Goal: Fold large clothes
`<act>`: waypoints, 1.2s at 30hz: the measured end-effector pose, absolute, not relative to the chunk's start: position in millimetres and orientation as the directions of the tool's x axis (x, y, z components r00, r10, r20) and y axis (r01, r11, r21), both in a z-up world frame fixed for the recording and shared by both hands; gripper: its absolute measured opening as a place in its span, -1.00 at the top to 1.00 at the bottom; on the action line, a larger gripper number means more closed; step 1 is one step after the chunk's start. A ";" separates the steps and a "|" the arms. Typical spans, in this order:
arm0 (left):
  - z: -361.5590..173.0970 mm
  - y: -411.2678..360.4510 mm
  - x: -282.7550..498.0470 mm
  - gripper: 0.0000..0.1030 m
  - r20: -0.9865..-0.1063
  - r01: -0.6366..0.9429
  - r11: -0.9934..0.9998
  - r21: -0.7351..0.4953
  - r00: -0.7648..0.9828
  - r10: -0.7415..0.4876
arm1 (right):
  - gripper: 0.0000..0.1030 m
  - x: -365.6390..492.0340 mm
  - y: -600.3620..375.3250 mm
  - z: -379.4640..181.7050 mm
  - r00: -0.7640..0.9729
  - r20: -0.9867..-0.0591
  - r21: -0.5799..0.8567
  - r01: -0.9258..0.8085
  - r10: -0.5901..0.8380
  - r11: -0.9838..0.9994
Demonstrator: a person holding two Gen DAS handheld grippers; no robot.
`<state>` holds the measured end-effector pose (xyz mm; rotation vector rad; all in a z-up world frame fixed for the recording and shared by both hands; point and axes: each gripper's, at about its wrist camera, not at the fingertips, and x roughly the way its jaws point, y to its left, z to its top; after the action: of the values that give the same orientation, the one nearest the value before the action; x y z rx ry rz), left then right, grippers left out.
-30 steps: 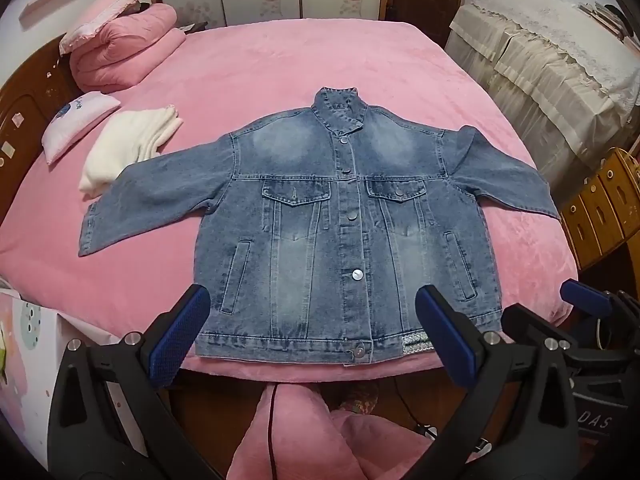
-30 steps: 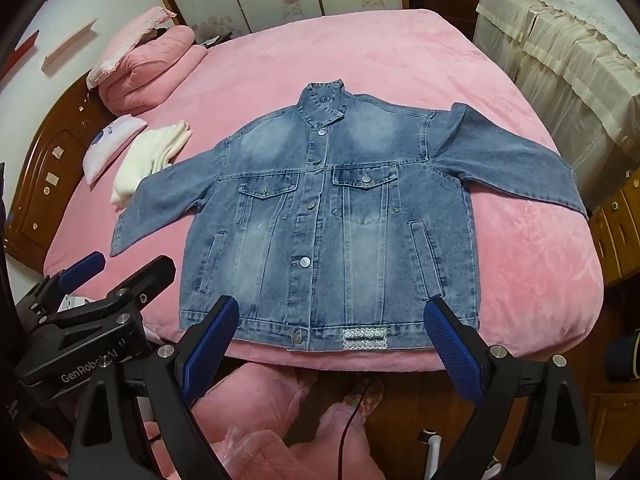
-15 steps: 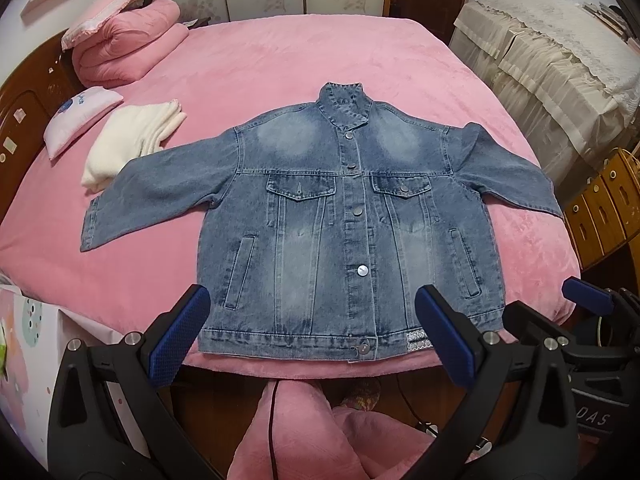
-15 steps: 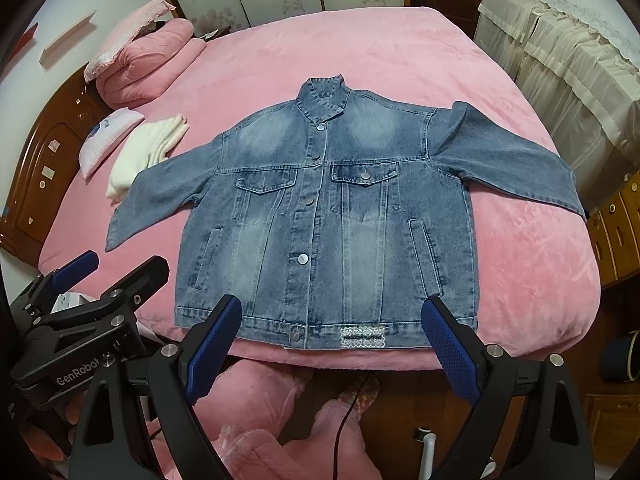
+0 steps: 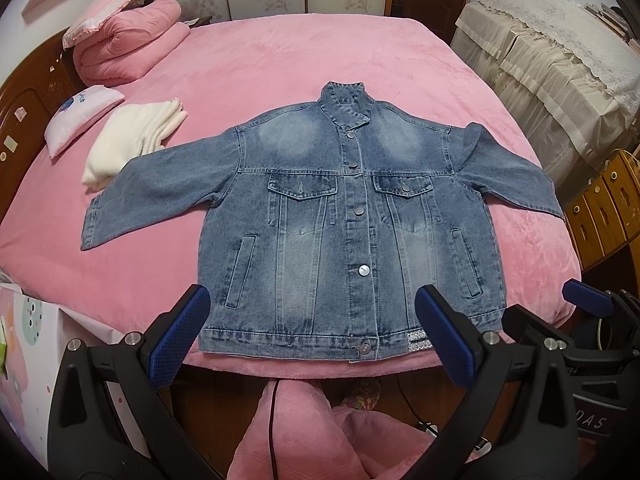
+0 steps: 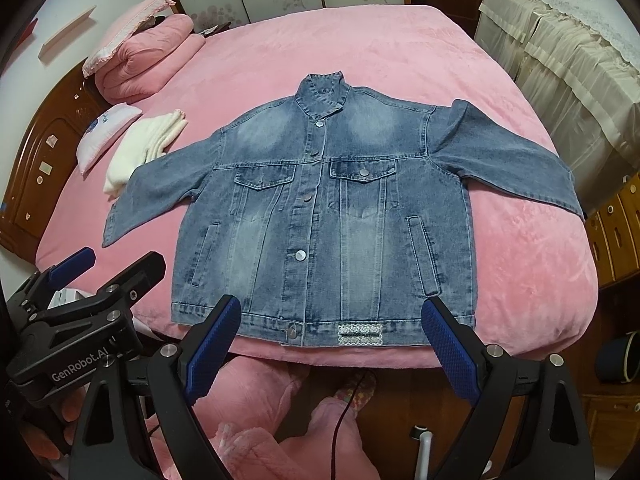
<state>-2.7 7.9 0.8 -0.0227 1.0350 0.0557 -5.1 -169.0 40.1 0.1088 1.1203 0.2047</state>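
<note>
We count 1 denim jacket point(image 5: 344, 216) w/ 2 sleeves, 2 chest pockets, approx 6 buttons; 1 folded white cloth point(image 5: 132, 140); 1 small pillow point(image 5: 80, 114); 1 rolled pink quilt point(image 5: 128, 48); 2 grippers, left point(image 5: 312, 336) & right point(image 6: 340, 344).

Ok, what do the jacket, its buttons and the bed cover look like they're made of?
Jacket: washed blue denim, by the faded patches and stitched seams. Buttons: probably metal, small and shiny silver. Bed cover: soft pink plush or velvet-like fabric, with a brushed sheen; exact fibre unclear.
</note>
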 end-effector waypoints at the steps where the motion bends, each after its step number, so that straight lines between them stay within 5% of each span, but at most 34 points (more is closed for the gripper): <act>1: 0.8 7.9 -2.7 -0.97 -0.860 -0.057 0.998 0.008 0.509 0.035 | -0.80 -4.7 -168.7 40.3 0.419 -0.882 0.189 -0.108 0.217 0.976; 36: -2.6 -3.4 7.3 -0.97 -0.868 -0.043 0.999 0.017 0.496 0.036 | -0.80 2.8 -178.1 33.7 0.410 -0.888 0.187 -0.090 0.207 0.978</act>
<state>7.3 -3.4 -2.6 -0.0069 1.0509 0.0479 2.8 -178.1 33.7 0.1153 1.1337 0.1880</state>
